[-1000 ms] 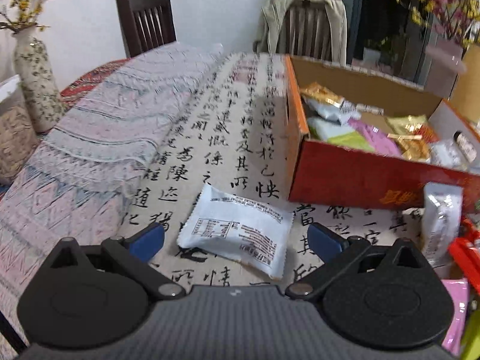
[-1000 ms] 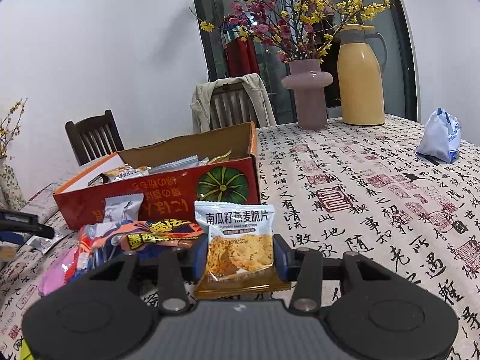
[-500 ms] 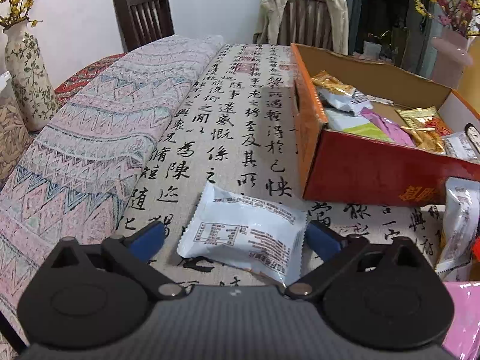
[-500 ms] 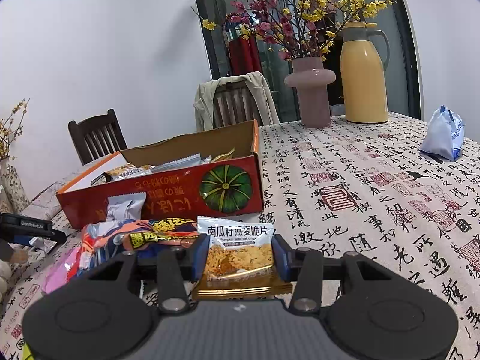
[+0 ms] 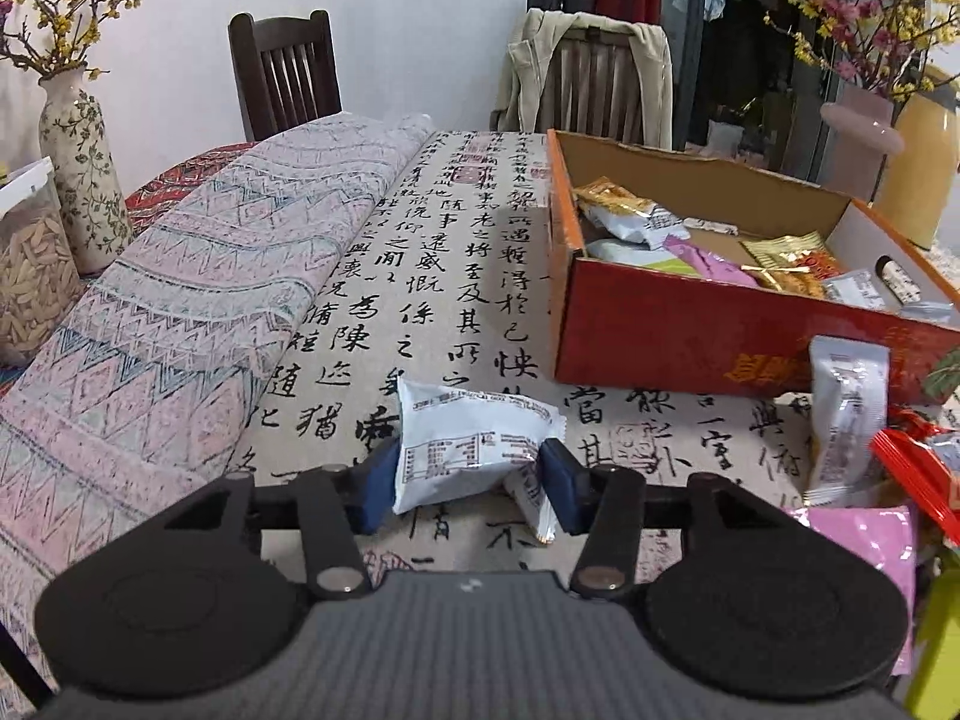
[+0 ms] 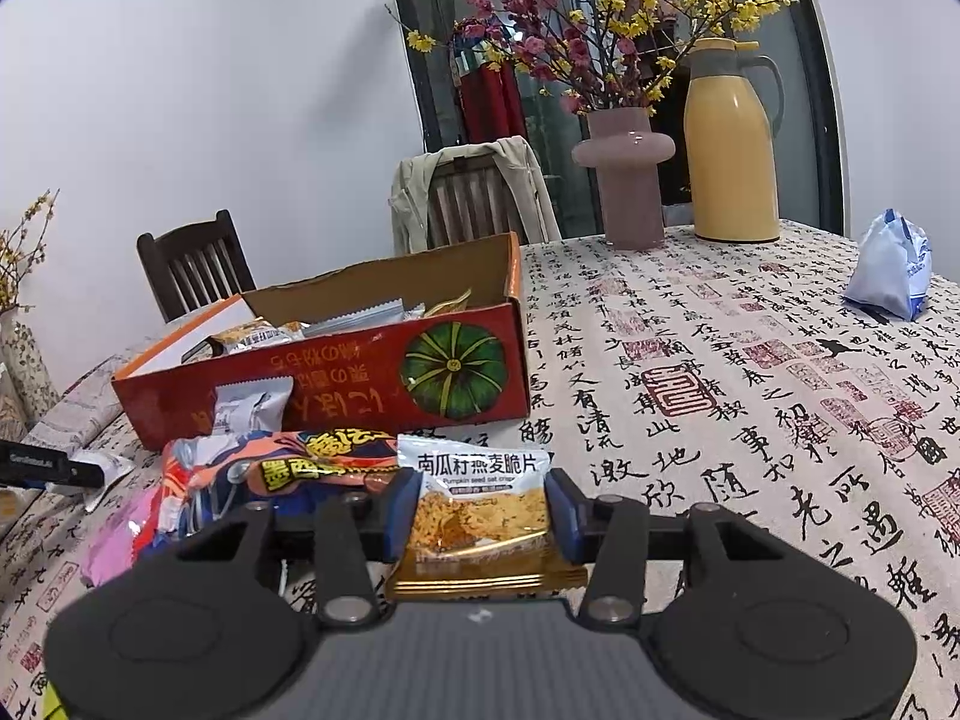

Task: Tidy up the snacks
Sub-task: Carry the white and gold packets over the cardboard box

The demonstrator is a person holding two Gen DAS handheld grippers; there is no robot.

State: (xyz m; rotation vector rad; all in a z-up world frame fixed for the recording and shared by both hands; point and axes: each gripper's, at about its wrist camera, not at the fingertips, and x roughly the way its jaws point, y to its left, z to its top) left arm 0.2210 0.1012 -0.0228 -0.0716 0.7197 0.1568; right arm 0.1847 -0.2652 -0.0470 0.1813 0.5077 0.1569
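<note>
The red cardboard box (image 5: 690, 324) sits open on the table (image 5: 456, 276), holding a loose jumble of packets: gold, white, purple and green wrappers. In the right wrist view the same box (image 6: 360, 378) shows a green pumpkin print on its near wall. The left hand-held gripper (image 5: 468, 480) is clenched on a white snack packet (image 5: 474, 444), near the box's near-left corner. The right hand-held gripper (image 6: 480, 510) grasps a pumpkin seed oat crisp packet (image 6: 480, 510) just in front of the box. To its left lies a pile of colourful snack bags (image 6: 240, 480), and 1 silver packet (image 5: 846, 414) leans against the box wall. The table wears a calligraphy-print cloth, with a folded patterned fabric (image 5: 180, 300) at the left. At the far end stand a pink vase (image 6: 624, 174) with blossom branches and a yellow thermos jug (image 6: 732, 144). A blue-white bag (image 6: 891, 276) sits far right. 2 wooden chairs stand behind the table, 1 draped with a jacket (image 6: 474, 192).
</note>
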